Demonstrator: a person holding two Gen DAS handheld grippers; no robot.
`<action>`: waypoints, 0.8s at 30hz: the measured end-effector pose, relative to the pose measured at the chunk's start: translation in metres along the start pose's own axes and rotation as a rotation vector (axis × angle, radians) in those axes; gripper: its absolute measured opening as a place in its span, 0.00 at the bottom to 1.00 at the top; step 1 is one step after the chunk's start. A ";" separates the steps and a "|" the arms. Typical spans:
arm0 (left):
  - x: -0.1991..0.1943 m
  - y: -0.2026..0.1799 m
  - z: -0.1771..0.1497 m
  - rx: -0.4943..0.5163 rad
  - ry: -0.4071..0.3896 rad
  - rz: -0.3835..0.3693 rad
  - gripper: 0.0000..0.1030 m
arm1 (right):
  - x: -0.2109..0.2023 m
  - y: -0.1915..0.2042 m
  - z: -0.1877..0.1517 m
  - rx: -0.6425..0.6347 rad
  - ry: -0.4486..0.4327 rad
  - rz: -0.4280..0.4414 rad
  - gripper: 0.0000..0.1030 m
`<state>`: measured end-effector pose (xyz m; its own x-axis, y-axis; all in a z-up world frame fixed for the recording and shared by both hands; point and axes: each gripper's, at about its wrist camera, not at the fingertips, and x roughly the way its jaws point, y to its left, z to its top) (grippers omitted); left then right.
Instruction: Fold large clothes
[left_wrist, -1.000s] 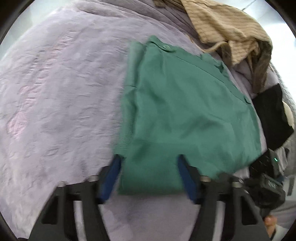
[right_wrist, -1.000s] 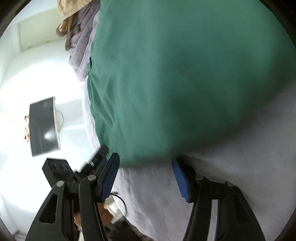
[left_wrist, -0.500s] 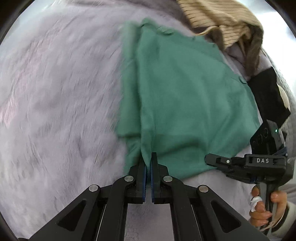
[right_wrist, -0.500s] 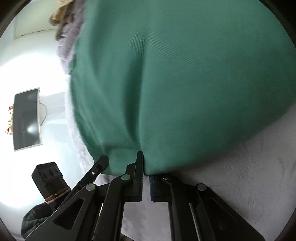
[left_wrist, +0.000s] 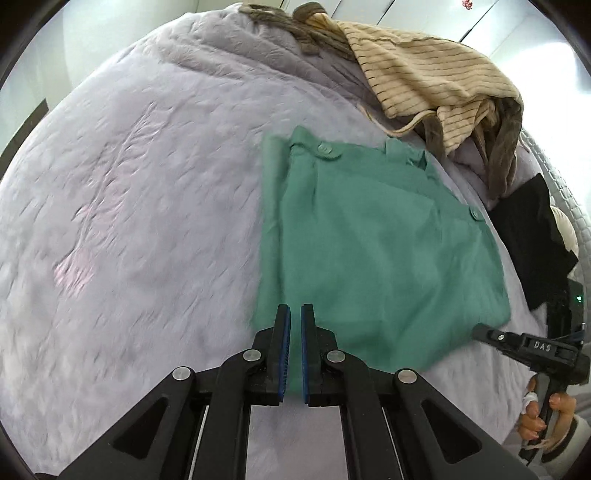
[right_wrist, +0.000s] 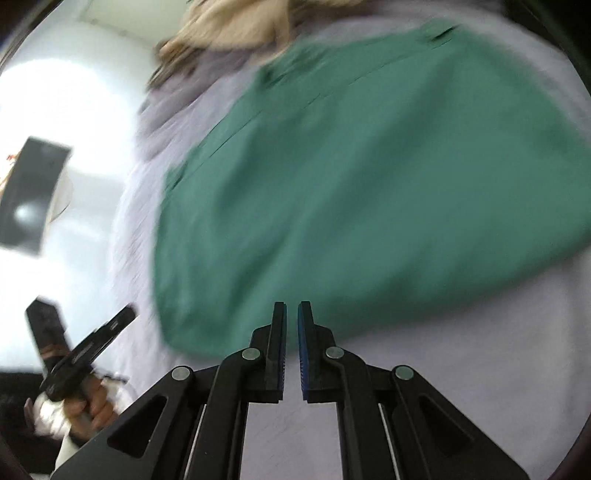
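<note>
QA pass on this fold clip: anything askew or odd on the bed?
Mostly tidy. The folded green shirt lies flat, but an under layer sticks out along its left edge. A striped beige garment sits crumpled at the far edge of the lavender bedspread.

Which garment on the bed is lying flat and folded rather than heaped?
The green shirt, spread flat mid-bed with buttons showing. The beige striped garment is heaped behind it; the black garment lies at the bed's edge.

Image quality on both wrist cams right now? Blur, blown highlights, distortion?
Left wrist: mostly sharp, green garment buttons readable, slight smear on the purple bedspread at left; strong fisheye curvature. Right wrist: heavy motion blur across the garment; background at left overexposed; only the right gripper is crisp.
</note>
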<state>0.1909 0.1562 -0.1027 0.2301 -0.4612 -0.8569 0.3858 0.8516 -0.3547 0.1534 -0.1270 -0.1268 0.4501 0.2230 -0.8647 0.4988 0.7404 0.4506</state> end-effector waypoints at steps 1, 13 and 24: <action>0.008 -0.003 0.003 0.002 -0.005 0.004 0.05 | -0.001 -0.009 0.009 0.018 -0.018 -0.036 0.07; 0.057 0.004 0.011 0.015 0.044 0.180 0.05 | 0.012 -0.099 0.019 0.169 -0.011 -0.134 0.03; 0.025 0.006 -0.019 -0.048 0.107 0.221 0.05 | -0.002 -0.057 -0.020 0.094 0.082 -0.075 0.07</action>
<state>0.1817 0.1542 -0.1330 0.2073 -0.2356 -0.9495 0.2930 0.9410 -0.1695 0.1094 -0.1567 -0.1554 0.3486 0.2232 -0.9103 0.5975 0.6954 0.3993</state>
